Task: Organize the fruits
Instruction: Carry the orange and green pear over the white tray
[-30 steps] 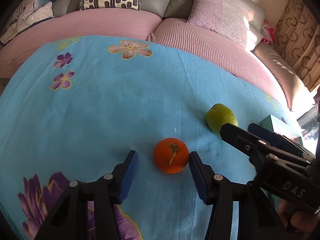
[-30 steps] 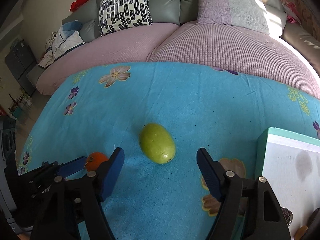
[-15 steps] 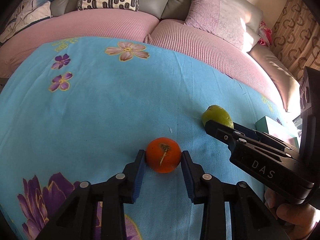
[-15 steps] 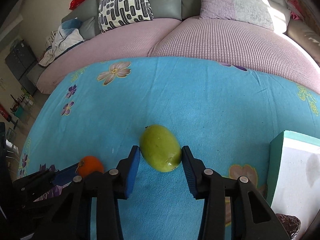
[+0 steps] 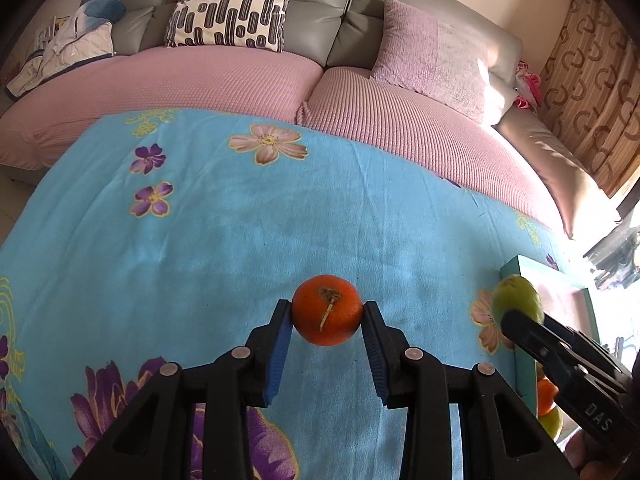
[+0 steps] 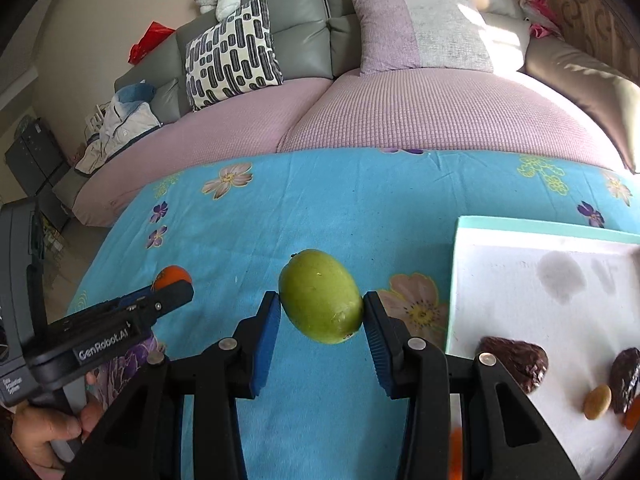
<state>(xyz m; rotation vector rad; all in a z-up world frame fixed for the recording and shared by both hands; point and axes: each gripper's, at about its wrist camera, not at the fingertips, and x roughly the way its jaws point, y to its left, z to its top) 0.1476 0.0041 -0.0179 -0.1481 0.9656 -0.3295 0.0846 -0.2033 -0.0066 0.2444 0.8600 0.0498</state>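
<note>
Presently both tools loaded. Left gripper (image 5: 327,320) clenched on orange (image 5: 327,309), stem facing camera, fruit apparently lifted off blue floral cloth (image 5: 224,240). Right gripper (image 6: 320,314) clenched on green mango (image 6: 321,296), long axis running far-left to near-right, skewed across pads. White tray (image 6: 520,276) lies right of both, just beside right gripper (dark fruits already inside). Judgement: right hand nearer, should deposit first.
</note>
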